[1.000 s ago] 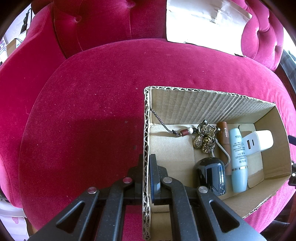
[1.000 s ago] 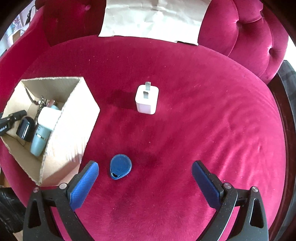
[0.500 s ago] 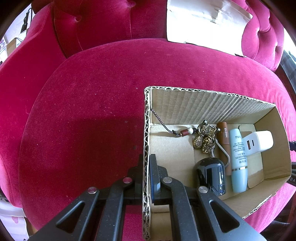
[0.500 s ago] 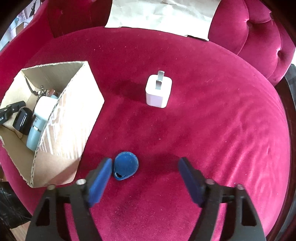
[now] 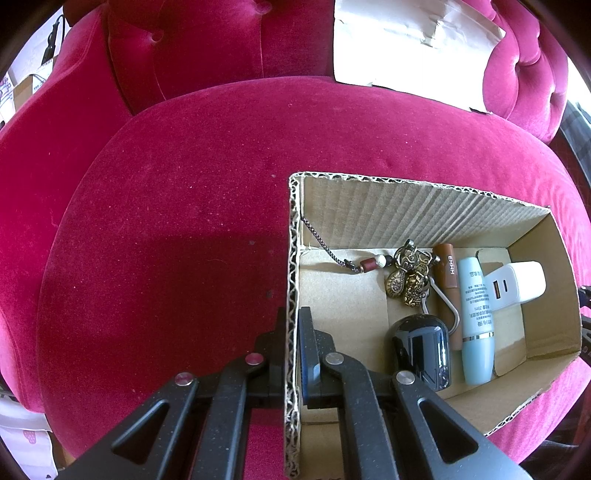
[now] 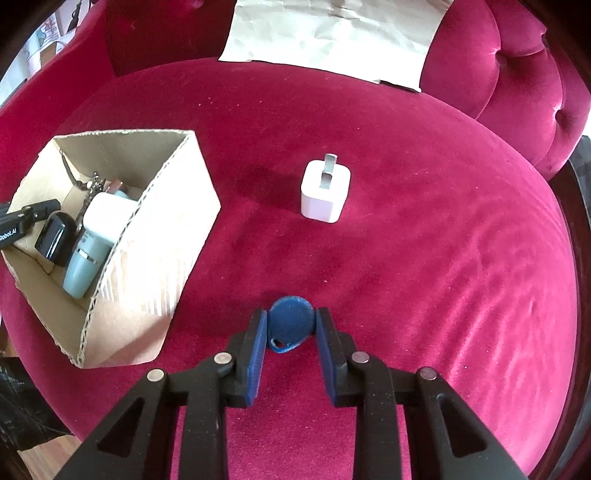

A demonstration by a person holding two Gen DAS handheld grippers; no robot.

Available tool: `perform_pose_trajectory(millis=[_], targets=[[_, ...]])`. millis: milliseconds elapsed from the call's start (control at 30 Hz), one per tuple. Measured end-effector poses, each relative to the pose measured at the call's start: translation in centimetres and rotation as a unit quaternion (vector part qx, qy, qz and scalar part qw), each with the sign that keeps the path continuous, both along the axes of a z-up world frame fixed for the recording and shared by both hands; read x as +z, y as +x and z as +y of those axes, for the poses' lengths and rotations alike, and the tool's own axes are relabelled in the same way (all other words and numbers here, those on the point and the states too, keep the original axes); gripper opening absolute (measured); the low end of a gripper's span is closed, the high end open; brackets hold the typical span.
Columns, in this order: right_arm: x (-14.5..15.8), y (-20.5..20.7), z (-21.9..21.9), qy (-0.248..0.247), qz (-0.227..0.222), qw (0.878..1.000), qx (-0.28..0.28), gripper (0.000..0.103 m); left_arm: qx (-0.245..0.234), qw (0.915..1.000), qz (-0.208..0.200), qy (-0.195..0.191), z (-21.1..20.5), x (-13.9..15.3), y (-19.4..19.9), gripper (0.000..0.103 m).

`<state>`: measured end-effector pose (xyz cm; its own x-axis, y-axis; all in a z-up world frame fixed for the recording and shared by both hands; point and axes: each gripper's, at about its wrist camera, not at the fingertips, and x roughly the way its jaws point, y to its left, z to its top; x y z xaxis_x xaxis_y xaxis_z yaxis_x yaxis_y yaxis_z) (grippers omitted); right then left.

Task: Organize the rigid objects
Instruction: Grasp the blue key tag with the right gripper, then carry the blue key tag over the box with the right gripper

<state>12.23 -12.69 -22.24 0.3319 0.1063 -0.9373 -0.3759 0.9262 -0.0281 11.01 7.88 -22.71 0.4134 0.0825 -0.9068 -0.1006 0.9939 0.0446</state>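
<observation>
Two grippers are working: the left gripper is pinching the cardboard box wall, while the right gripper, just right of the box, is closing onto the blue key fob. Being thin, the fob risks slipping into the velvet cushion.

**A:** what can't you make out here? For me the cardboard box loses its near corner under the left hand-held gripper — one finger sits mostly behind the box wall in the left wrist view.

**B:** yeah, and from the right wrist view that wall hides most of the contents — the white charger and the light blue tube only partly show. The keychain is too small to read there.

**A:** print on the tube? Too tiny for me.

**B:** same. The pale paper sheet is cut off at the top edge, and the blue key fob has its sides covered by the right hand-held gripper's pads.
</observation>
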Motion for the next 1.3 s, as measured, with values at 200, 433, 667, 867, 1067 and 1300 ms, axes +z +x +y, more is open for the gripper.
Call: perform_pose_trajectory(millis=[200, 433, 667, 867, 1067, 1300], targets=[[1.1, 1.5, -1.5, 0.007, -0.007, 1.0, -0.007, 0.028, 0.0, 1.0, 0.0, 0.0, 0.0, 0.0, 0.1, 0.004], [2.9, 1.4, -1.5, 0.013, -0.022, 1.0, -0.016, 0.028, -0.001, 1.0, 0.0, 0.001, 0.0, 0.0, 0.0, 0.004], [5.3, 1.4, -1.3, 0.023, -0.042, 0.999, -0.023, 0.028, 0.001, 1.0, 0.0, 0.001, 0.0, 0.0, 0.1, 0.004], [7.2, 1.3, -0.4, 0.033, -0.057, 0.998, -0.023, 0.028, 0.0, 1.0, 0.0, 0.001, 0.0, 0.0, 0.1, 0.004], [8.6, 1.1, 0.8, 0.041, -0.068, 0.997, -0.013, 0.028, 0.001, 1.0, 0.0, 0.0, 0.0, 0.0, 0.1, 0.004], [9.5, 1.0, 2.6, 0.053, -0.075, 0.996, 0.003, 0.028, 0.0, 1.0, 0.001, 0.001, 0.0, 0.0, 0.1, 0.004]])
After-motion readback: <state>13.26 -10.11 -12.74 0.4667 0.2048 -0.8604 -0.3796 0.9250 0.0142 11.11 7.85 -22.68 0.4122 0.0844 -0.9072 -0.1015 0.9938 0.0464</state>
